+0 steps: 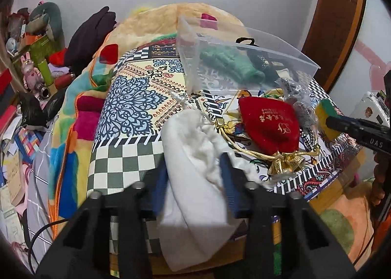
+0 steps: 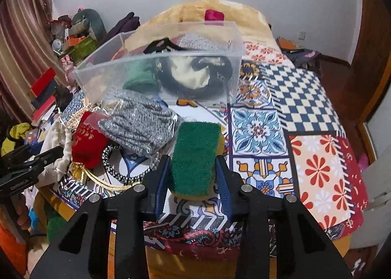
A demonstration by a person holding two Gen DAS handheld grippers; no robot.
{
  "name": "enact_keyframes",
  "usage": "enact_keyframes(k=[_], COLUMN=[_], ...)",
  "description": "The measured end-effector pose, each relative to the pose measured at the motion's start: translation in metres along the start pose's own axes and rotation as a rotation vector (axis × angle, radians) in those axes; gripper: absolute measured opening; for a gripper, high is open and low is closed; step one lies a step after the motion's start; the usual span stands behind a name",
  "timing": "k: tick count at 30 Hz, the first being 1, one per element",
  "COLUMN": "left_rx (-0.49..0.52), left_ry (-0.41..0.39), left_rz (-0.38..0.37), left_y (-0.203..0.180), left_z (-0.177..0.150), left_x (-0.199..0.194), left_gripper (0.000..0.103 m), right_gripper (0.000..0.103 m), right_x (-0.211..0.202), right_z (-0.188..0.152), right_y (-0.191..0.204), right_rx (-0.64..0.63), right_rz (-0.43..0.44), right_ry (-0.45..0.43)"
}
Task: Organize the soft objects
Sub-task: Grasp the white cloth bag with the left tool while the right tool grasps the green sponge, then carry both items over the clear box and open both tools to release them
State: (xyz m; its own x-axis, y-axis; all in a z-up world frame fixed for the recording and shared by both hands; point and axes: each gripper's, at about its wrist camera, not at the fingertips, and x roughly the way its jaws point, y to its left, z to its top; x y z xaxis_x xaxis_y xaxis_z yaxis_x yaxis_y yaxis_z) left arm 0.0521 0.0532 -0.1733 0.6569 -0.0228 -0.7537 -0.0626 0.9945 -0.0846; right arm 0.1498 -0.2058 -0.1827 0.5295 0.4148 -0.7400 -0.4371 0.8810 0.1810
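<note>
White cloth pouch (image 1: 195,156) pinched between left gripper (image 1: 195,176) fingers | right gripper (image 2: 193,176) clamps green sponge (image 2: 195,156) | step: carrying | next: release into clear bin (image 2: 156,68) ahead

black left gripper (image 1: 193,181), blue finger pads (image 1: 228,181), silver screws, possibly bolts.

White cloth pouch (image 1: 193,156) lying flat, green-yellow sponge (image 2: 195,156) raised, edge-up
</note>
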Motion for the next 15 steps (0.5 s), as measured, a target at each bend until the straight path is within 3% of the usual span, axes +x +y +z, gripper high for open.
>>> enact_keyframes(k=[5, 15], left_rx=[-0.007, 0.014], left_ry=[-0.033, -0.162], left_rz=[0.003, -0.009], left_y=[0.004, 0.003], left_z=[0.006, 0.038], left_x=[-0.009, -0.042], left_gripper=[0.022, 0.021], right_gripper=[0.032, 0.032], right_x=[-0.012, -0.043], right_z=[0.006, 0.03], right_y=[0.002, 0.014], right_rx=[-0.002, -0.021], right_rz=[-0.004, -0.001], right_ry=[-0.045, -0.151])
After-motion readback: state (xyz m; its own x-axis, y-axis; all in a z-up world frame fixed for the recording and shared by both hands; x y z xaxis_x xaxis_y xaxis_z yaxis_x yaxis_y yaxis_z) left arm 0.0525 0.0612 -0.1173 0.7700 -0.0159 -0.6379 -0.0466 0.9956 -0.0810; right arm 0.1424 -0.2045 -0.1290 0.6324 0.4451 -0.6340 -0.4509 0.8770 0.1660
